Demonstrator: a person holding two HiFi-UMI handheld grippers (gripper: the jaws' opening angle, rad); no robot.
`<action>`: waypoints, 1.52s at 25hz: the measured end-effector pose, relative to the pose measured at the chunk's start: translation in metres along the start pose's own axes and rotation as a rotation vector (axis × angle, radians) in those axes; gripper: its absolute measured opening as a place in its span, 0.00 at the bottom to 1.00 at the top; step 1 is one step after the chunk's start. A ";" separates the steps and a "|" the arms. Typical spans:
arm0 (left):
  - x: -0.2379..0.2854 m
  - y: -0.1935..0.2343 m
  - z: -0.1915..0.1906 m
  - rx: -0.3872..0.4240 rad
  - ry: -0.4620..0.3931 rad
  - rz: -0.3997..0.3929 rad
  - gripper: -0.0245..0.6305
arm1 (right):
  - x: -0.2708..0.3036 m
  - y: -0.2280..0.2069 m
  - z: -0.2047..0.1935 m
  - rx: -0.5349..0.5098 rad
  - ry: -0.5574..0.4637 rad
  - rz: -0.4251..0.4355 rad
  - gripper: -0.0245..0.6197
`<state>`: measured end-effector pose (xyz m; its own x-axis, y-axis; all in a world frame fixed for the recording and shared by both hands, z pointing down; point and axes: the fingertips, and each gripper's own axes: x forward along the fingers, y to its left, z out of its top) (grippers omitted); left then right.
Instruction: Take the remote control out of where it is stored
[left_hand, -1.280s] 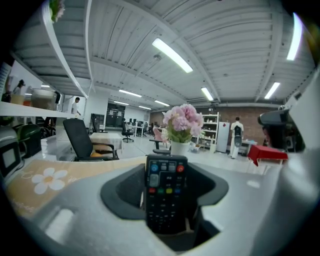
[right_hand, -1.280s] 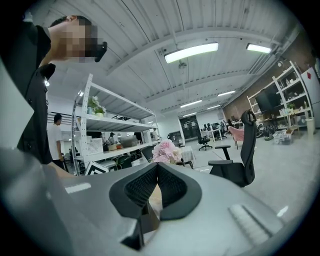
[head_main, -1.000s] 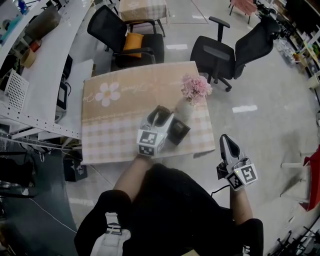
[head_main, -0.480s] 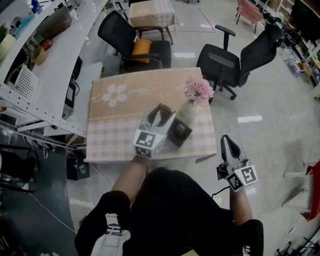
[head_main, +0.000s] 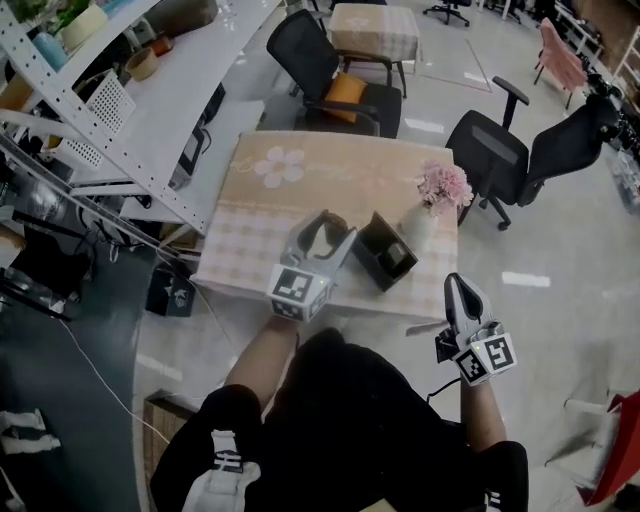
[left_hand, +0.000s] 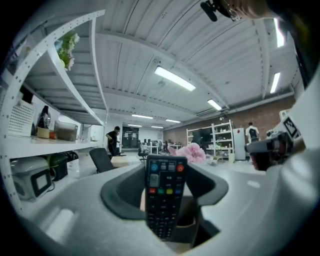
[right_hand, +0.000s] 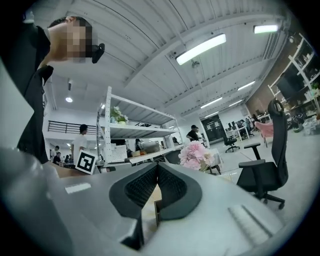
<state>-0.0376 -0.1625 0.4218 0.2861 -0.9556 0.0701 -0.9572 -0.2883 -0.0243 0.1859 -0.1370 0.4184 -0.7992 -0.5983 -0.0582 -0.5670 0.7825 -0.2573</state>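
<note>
Your left gripper (head_main: 325, 224) hangs over the near part of the tabletop (head_main: 250, 255). Its fingers are spread wide and closed on the remote control (left_hand: 163, 195).

In the left gripper view, the remote control stands upright between the fingers. Its button face is turned toward the camera, and its upper side edges rest against the fingertips.

The remote control is clear of the dark storage box (head_main: 386, 252). The box sits on the tabletop just to the right of your left gripper. A vase of pink flowers (head_main: 440, 188) stands just beyond the box.

Your right gripper (head_main: 456, 284) is off the tabletop, past its near right corner. Its fingers are pressed together with nothing between them.
</note>
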 end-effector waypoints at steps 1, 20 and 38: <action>-0.008 0.005 -0.002 0.001 0.006 0.022 0.41 | 0.005 0.003 -0.003 0.004 0.009 0.021 0.05; -0.085 0.130 -0.087 0.116 0.241 0.122 0.41 | 0.110 0.064 -0.027 -0.005 0.089 0.179 0.05; -0.041 0.143 -0.150 0.249 0.388 -0.169 0.41 | 0.126 0.065 -0.035 -0.041 0.121 0.020 0.05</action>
<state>-0.1922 -0.1559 0.5652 0.3540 -0.8150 0.4588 -0.8456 -0.4885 -0.2152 0.0416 -0.1550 0.4276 -0.8273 -0.5591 0.0543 -0.5564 0.8020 -0.2173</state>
